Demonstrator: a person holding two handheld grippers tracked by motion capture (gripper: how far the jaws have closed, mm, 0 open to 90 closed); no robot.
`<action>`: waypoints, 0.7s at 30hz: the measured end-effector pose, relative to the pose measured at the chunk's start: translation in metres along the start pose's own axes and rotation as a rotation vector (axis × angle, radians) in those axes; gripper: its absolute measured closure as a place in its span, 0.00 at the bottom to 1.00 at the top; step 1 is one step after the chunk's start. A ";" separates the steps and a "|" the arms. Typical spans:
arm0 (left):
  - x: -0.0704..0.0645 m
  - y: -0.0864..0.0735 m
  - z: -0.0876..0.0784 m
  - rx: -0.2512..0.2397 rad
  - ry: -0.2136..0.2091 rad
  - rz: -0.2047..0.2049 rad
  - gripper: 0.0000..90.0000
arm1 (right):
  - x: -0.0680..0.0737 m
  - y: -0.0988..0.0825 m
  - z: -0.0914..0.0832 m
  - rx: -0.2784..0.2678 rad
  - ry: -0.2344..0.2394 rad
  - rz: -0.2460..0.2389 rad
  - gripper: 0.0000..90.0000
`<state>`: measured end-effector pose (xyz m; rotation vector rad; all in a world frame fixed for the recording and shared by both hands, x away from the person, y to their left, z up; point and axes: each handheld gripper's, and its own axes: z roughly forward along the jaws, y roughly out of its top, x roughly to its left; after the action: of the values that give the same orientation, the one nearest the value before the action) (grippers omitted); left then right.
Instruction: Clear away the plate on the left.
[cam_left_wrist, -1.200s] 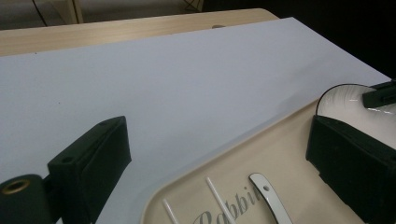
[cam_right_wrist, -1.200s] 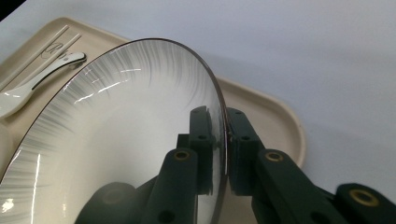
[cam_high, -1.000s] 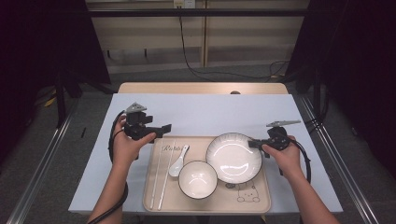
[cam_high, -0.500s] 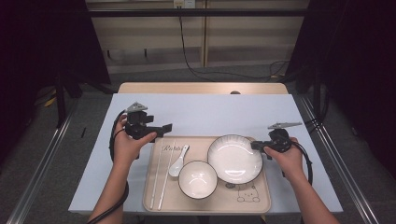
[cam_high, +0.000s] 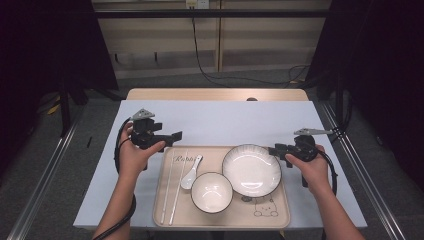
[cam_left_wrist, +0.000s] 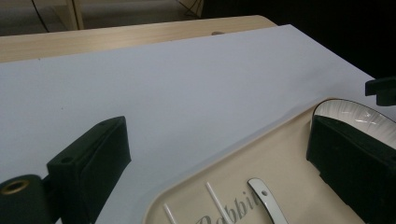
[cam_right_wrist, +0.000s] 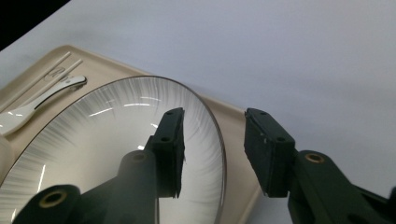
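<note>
A white ribbed plate (cam_high: 251, 170) lies on the right half of a beige tray (cam_high: 270, 220). My right gripper (cam_high: 276, 149) sits at the plate's right rim. In the right gripper view its jaws (cam_right_wrist: 214, 116) have just been opening and stand apart, one over the plate (cam_right_wrist: 107, 135), one outside the rim, with neither pad pressing. My left gripper (cam_high: 176, 135) hovers open over the table at the tray's far left corner, and nothing lies between its jaws (cam_left_wrist: 217, 128). A white bowl (cam_high: 212, 192), a spoon (cam_high: 191, 172) and chopsticks (cam_high: 172, 187) also rest on the tray.
The tray lies at the near edge of a pale blue table top (cam_high: 220, 120), with a wooden strip (cam_high: 215, 94) behind it. Bare table stretches beyond the tray and to both sides. Cables trail from both grippers, and dark floor surrounds the table.
The right gripper's jaws have parted and let go of the plate's rim; the plate has settled slightly on the tray. The left gripper has stayed put.
</note>
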<state>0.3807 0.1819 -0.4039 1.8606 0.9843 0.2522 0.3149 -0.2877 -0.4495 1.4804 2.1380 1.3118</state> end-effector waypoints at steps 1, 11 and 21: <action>0.000 0.000 0.000 0.001 0.001 0.000 0.07 | -0.001 0.001 -0.001 -0.008 0.006 0.004 0.63; 0.001 0.001 -0.003 -0.011 0.001 -0.008 0.06 | -0.001 0.008 -0.013 -0.096 0.042 -0.008 0.48; 0.004 0.001 -0.007 -0.022 -0.001 -0.021 0.05 | -0.001 0.012 -0.021 -0.150 0.059 -0.018 0.39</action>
<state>0.3797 0.1894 -0.4002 1.8293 0.9966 0.2485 0.3099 -0.2991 -0.4282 1.3768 2.0323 1.4913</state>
